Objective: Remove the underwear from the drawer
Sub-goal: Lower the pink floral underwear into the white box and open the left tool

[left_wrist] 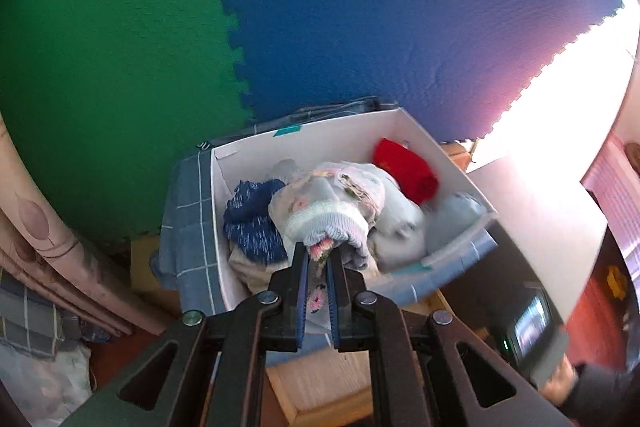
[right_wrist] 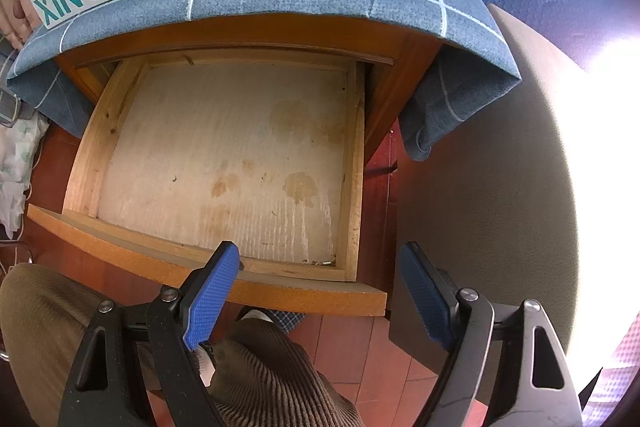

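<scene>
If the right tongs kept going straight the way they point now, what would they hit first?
Most likely the stained pale bottom panel of the open wooden drawer, which looks bare. The open right tongs hover above its front board, so they might clip that first; depth is unclear.

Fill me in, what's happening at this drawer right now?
A person is working two handheld grippers. The left gripper is shut on a pale garment with pink trim, over a white shoe box full of clothes that sits on a blue checked cloth. The right gripper is open and holds nothing, above the pulled-out wooden drawer, whose stained bottom shows no clothes.
</scene>
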`<state>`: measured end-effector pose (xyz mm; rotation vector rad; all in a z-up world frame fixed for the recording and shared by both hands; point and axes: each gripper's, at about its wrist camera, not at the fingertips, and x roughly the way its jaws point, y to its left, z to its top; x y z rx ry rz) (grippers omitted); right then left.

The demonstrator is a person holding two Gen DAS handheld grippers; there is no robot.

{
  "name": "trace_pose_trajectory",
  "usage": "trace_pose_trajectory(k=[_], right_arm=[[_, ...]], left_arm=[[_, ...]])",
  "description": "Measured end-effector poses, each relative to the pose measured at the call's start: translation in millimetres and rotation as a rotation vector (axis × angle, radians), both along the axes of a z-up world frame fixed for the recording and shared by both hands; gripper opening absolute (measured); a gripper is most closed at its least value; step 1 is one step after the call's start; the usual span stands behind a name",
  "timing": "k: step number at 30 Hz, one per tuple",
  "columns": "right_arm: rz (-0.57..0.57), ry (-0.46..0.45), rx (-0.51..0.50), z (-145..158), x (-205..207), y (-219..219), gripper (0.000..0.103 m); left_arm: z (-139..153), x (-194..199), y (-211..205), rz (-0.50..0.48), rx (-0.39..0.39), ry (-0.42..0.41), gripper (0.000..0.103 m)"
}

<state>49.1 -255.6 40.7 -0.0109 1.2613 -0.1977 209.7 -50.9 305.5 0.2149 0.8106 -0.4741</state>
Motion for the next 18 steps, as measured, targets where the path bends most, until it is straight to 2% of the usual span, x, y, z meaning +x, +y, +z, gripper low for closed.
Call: trace_pose_trajectory(k=[5,13,18], right_arm=[[0.004,-0.001,0.017,0,0,0,0.080],[-0.003,-0.003,0.050,0,0,-2,0.080],[0.001,-0.007,0.064,1,-1,0,0.080]], left_arm=[[-32,44,-22,0.033,0.015,0.060,0.008],[-87,82,-49,0.073,0.068,0.150,0.009],[-90,80,-50,0.078,0.073,0.118,0.011]])
